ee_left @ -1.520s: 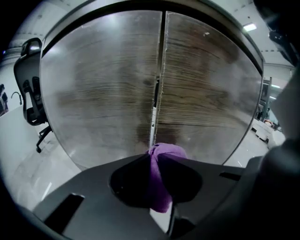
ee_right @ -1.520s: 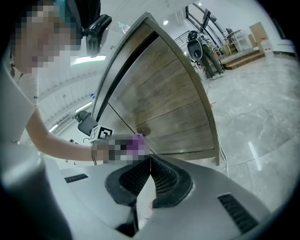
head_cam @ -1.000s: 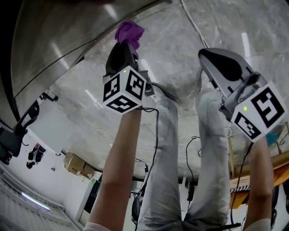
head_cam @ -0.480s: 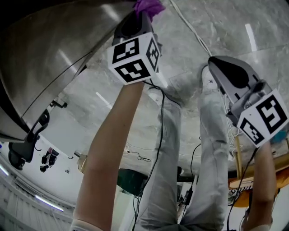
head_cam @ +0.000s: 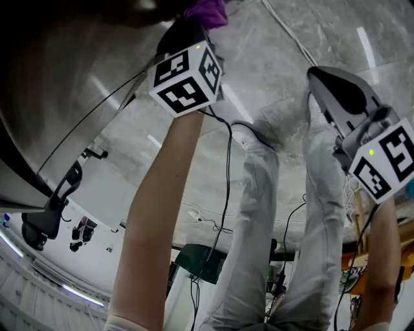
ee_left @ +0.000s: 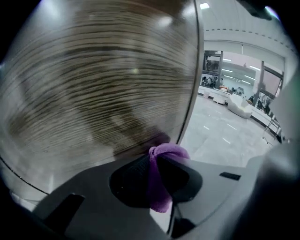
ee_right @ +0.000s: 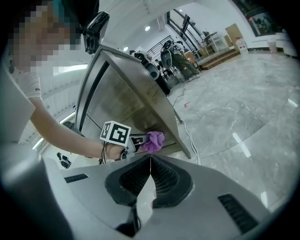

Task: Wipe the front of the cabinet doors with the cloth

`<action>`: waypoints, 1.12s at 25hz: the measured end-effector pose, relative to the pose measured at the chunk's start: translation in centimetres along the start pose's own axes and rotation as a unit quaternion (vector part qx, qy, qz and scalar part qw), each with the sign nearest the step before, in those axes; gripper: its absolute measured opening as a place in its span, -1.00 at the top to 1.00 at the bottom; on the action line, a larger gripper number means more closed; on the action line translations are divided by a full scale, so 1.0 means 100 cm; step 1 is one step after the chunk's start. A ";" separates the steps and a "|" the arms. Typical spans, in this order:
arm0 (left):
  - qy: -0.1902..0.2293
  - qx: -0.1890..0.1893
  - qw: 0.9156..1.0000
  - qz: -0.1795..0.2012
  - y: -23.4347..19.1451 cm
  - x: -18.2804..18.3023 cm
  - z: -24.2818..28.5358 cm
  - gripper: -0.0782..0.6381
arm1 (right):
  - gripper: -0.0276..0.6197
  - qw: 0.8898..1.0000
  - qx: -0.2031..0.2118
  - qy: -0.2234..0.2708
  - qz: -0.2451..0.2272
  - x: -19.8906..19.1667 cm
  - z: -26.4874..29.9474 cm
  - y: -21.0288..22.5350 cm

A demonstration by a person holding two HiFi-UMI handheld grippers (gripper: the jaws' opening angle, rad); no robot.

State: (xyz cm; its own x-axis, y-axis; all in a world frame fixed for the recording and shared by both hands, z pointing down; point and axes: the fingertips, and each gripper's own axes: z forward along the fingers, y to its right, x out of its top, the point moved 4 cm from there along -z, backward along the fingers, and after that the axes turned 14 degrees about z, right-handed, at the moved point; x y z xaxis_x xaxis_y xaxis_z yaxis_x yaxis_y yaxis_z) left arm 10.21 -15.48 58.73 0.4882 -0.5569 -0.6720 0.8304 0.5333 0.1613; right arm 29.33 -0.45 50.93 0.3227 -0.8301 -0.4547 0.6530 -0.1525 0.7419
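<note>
Up toward 12 o'clock is where the left gripper [head_cam: 193,26] has travelled in the head view since a second ago, so the purple cloth [head_cam: 208,10] is now sitting at the frame's top edge, partly cut off, while the right gripper [head_cam: 323,81] has drifted slightly toward 3 o'clock. In that view the cloth is showing as a small crumpled tuft poking past the jaws, right beside the dark, glossy cabinet door [head_cam: 58,84] that is filling the 10 o'clock part of the frame, and the left marker cube [head_cam: 186,76] is facing the camera above the bare forearm [head_cam: 158,213]. In the left gripper view the left gripper [ee_left: 159,176] is pinching the cloth [ee_left: 165,153] between closed jaws; the fabric is bunching into a soft knot at the tips and trailing down between the pads, and the knot is meeting the wood-grained cabinet door [ee_left: 93,89], with the door's edge running toward 1 o'clock. In the right gripper view the right gripper [ee_right: 150,174] is holding its jaws together on nothing, and at 12 o'clock beyond them the cloth [ee_right: 153,140] is lying against the low front of the cabinet door [ee_right: 126,101], above the pale marble floor [ee_right: 243,108].
</note>
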 end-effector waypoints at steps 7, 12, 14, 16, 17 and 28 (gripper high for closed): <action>-0.018 0.011 1.000 0.007 -0.050 -0.042 -0.022 0.63 | 0.83 1.000 0.002 -0.004 -0.004 -0.023 0.033 -0.037; -0.036 0.025 0.999 0.009 -0.086 -0.074 -0.036 0.63 | 0.83 1.000 0.003 -0.007 -0.005 -0.039 0.056 -0.056; -0.043 0.028 0.999 0.014 -0.100 -0.086 -0.041 0.63 | 0.83 1.000 -0.001 -0.007 -0.004 -0.045 0.065 -0.063; -0.051 0.032 0.998 0.015 -0.115 -0.099 -0.047 0.63 | 0.83 1.000 -0.001 -0.009 -0.001 -0.052 0.077 -0.071; -0.054 0.036 0.998 0.014 -0.123 -0.105 -0.050 0.63 | 0.83 1.000 0.001 -0.010 0.000 -0.055 0.082 -0.075; -0.120 0.122 0.985 -0.016 -0.179 -0.158 -0.080 0.63 | 0.82 0.999 0.024 -0.040 0.001 -0.072 0.104 -0.097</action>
State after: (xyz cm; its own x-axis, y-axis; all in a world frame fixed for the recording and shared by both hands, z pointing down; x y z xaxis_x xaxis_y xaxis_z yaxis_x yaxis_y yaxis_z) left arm -14.56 -11.16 60.72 0.4851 -0.7213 -0.4943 0.8724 0.3599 0.3309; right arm 13.54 1.38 52.12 0.2659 -0.8705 -0.4142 0.6182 -0.1758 0.7661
